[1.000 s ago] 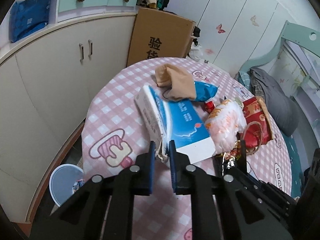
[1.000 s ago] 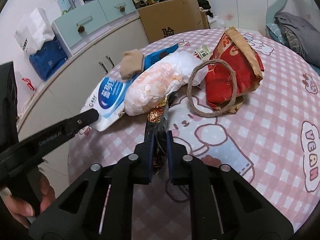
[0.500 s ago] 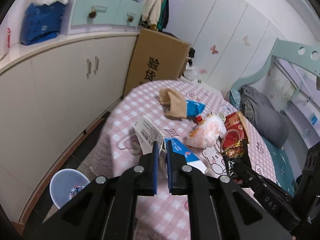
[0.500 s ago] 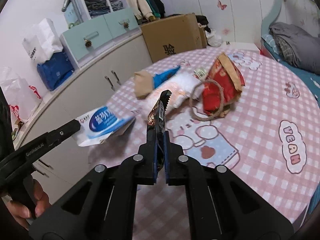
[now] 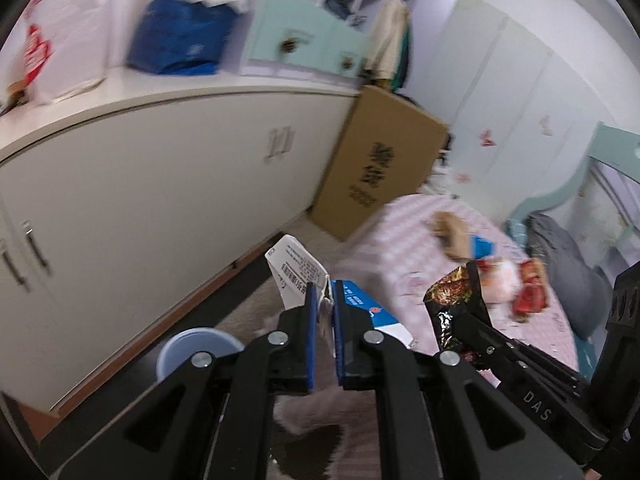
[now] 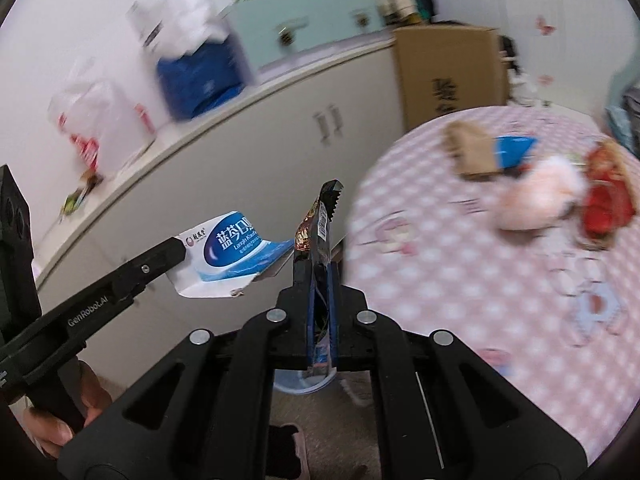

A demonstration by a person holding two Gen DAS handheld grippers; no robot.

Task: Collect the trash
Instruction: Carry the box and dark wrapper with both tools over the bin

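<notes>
Black left gripper (image 5: 323, 296): jaws clamped on a blue-and-white flattened carton (image 5: 298, 276), held in the air off the table edge. Black right gripper (image 6: 318, 276): jaws pinched on a dark foil wrapper (image 6: 322, 220), upright between them, also in the air. Pale blue bin (image 5: 198, 346) on the floor below, by the cream cabinet (image 5: 160, 184). Pink checked round table (image 6: 460, 280) beyond, bearing a tan paper bag (image 6: 472, 152), blue packet (image 6: 514, 148), pale plastic bag (image 6: 536, 196), red bag (image 6: 608, 200). Cardboard box (image 5: 380, 168) behind, against the cabinet.
</notes>
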